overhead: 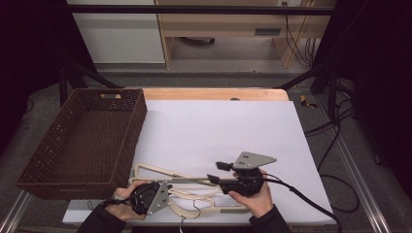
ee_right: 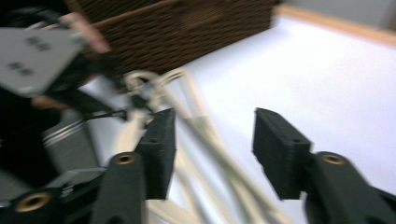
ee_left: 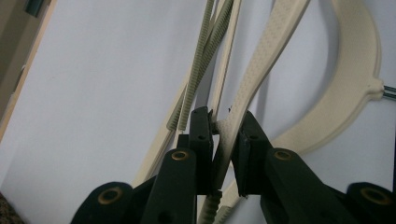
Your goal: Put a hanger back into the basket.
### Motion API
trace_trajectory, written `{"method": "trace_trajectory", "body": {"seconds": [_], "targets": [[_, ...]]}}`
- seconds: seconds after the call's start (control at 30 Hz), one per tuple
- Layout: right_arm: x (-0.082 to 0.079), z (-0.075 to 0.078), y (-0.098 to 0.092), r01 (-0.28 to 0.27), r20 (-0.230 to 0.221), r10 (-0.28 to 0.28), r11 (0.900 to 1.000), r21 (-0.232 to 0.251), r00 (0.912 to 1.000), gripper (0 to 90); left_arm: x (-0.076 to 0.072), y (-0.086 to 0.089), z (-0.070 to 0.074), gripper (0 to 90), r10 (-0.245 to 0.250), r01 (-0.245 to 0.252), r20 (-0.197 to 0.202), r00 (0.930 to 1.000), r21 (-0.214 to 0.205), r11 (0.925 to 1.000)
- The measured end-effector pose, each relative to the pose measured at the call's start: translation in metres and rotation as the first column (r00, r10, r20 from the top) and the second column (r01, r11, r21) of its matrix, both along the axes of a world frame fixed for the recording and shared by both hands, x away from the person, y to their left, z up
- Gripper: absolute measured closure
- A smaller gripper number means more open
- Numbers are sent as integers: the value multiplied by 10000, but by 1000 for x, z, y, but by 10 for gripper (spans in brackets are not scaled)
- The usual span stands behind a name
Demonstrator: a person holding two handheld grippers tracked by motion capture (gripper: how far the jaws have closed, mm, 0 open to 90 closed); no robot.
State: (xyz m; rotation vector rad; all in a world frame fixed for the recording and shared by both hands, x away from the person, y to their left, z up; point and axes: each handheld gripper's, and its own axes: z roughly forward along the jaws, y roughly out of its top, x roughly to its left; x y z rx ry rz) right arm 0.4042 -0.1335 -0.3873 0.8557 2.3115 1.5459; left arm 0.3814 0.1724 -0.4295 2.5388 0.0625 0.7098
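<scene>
Several cream plastic hangers lie tangled on the white table cover near its front edge. My left gripper comes in from the left, shut on one hanger's arm; in the left gripper view both pads press on the ribbed cream bar. My right gripper sits just right of the pile, jaws pointing left and apart. In the right gripper view its jaws stand open over the hangers, nothing between the pads. The left gripper's grey plate shows beyond.
A dark wicker basket with nothing in it stands at the table's left, also seen as the basket behind the hangers. The white cover stretches back to the wooden table edge. Cables trail off the right side.
</scene>
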Motion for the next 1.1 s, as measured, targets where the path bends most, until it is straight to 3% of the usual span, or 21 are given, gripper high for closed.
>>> {"method": "trace_trajectory", "body": {"seconds": [0.1, 0.13, 0.17, 0.23, 0.27, 0.3, 0.33, 0.53, 0.7, 0.83, 0.93, 1.1], "targets": [[2, -5, -36, 942, 165, -948, 9951, 311, 9954, 357, 2, -1, 2, 803, 66, -67, -106, 9999, -153, 9999], [2, -7, -45, 1153, 233, -1160, 9929, 296, 9930, 338, 2, -2, 2, 806, 157, -164, -184, 9997, -416, 9990], [2, -7, -45, 1153, 233, -1160, 9929, 296, 9930, 338, 4, -1, 4, 806, 86, -88, -144, 9999, -184, 9998], [4, -11, -60, 1706, 368, -1716, 9849, 291, 9845, 315, 6, -1, 6, 812, 266, -279, -319, 9991, -401, 9988], [5, -12, -68, 1922, 349, -1934, 9808, 344, 9805, 304, 8, -1, 9, 816, 249, -255, -289, 9993, -197, 9995], [6, -13, -74, 2153, 373, -2166, 9758, 377, 9755, 291, 9, -1, 9, 821, 364, -380, -356, 9987, -441, 9983], [8, -14, -85, 2509, 360, -2532, 9663, 579, 9667, 270, 11, 0, 11, 835, 359, -373, -405, 9985, -341, 9987], [8, -18, -103, 3047, 209, -3060, 9512, 497, 9518, 217, 26, -2, 18, 858, 593, -628, -641, 9962, -532, 9966], [7, -23, -116, 3259, 208, -3274, 9439, 534, 9447, 190, 40, 2, 26, 868, 1028, -1143, -1239, 9869, -893, 9894], [6, -25, -122, 3372, 218, -3387, 9399, 537, 9406, 178, 44, 8, 28, 868, 1749, -1927, -1361, 9751, -1306, 9725], [4, -24, -123, 3379, 206, -3392, 9399, 492, 9405, 171, 43, 14, 34, 868, 2089, -2371, -1603, 9647, -1843, 9538], [4, -24, -123, 3399, 265, -3417, 9388, 549, 9394, 135, 40, 19, 48, 868, 2600, -3141, -2161, 9411, -2748, 9087]]}}
